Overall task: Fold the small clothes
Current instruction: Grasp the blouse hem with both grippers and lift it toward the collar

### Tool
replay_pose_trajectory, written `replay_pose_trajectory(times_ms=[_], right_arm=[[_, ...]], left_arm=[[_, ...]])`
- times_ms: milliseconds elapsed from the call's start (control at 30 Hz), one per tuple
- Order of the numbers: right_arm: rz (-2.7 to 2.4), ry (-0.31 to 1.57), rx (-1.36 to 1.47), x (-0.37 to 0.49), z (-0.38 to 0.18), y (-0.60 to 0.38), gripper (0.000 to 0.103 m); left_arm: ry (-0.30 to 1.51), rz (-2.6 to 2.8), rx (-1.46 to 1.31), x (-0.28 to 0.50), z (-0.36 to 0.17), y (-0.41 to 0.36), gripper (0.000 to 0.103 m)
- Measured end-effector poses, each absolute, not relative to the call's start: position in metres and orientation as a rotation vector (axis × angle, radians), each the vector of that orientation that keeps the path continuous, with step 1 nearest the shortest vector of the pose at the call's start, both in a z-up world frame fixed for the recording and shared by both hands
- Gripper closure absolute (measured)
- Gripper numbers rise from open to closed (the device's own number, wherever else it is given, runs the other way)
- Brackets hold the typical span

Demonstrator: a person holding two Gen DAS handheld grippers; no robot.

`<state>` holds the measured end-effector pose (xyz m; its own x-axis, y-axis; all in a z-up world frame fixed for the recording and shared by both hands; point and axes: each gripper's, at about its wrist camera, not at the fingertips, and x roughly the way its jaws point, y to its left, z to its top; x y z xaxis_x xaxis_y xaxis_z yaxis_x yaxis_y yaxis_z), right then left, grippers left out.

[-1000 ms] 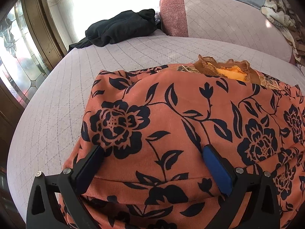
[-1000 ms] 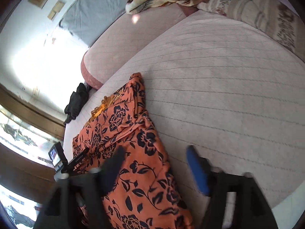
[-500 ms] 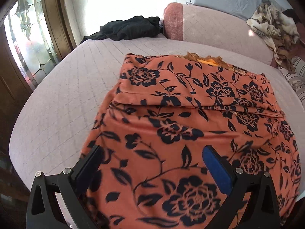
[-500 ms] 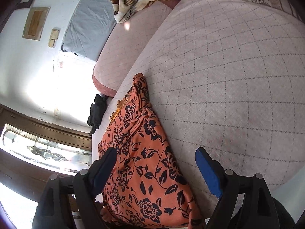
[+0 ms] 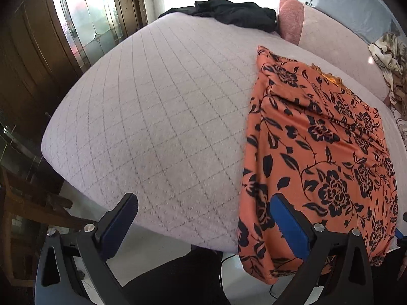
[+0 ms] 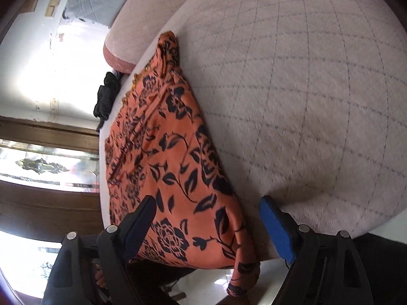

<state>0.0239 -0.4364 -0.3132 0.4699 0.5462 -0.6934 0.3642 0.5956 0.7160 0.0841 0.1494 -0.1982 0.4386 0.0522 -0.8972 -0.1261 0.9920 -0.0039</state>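
Orange floral garment (image 5: 323, 152) now off-centre, rightward.

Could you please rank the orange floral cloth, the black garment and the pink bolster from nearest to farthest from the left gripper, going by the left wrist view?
From the left gripper:
1. Orange floral cloth: right beside its right finger, draped over the bed's near edge.
2. Black garment and pink bolster: both at the bed's far end, touching each other, too close to rank.
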Motion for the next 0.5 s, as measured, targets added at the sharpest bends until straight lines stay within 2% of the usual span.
replay_pose_trajectory(times_ms=[67, 200, 267, 467, 500], right_arm=[[0.149, 1.131, 0.91, 0.017, -0.314, -0.423, 0.018], [0.178, 1.204, 0.847, 0.0, -0.321, -0.399, 0.019], [0.181, 1.248, 0.827, -0.007, -0.328, -0.386, 0.025], [0.114, 1.322, 0.667, -0.002, -0.33, -0.358, 0.031], [0.098, 1.34, 0.647, -0.001, -0.331, -0.355, 0.034]], left_arm=[[1.149, 0.094, -0.077, 0.083, -0.204, 0.152, 0.002], [1.197, 0.04, -0.04, 0.076, -0.213, 0.147, 0.017], [1.218, 0.025, -0.049, 0.072, -0.219, 0.146, 0.021], [1.331, -0.047, -0.133, 0.065, -0.247, 0.136, 0.022], [1.338, -0.059, -0.151, 0.065, -0.248, 0.133, 0.021]])
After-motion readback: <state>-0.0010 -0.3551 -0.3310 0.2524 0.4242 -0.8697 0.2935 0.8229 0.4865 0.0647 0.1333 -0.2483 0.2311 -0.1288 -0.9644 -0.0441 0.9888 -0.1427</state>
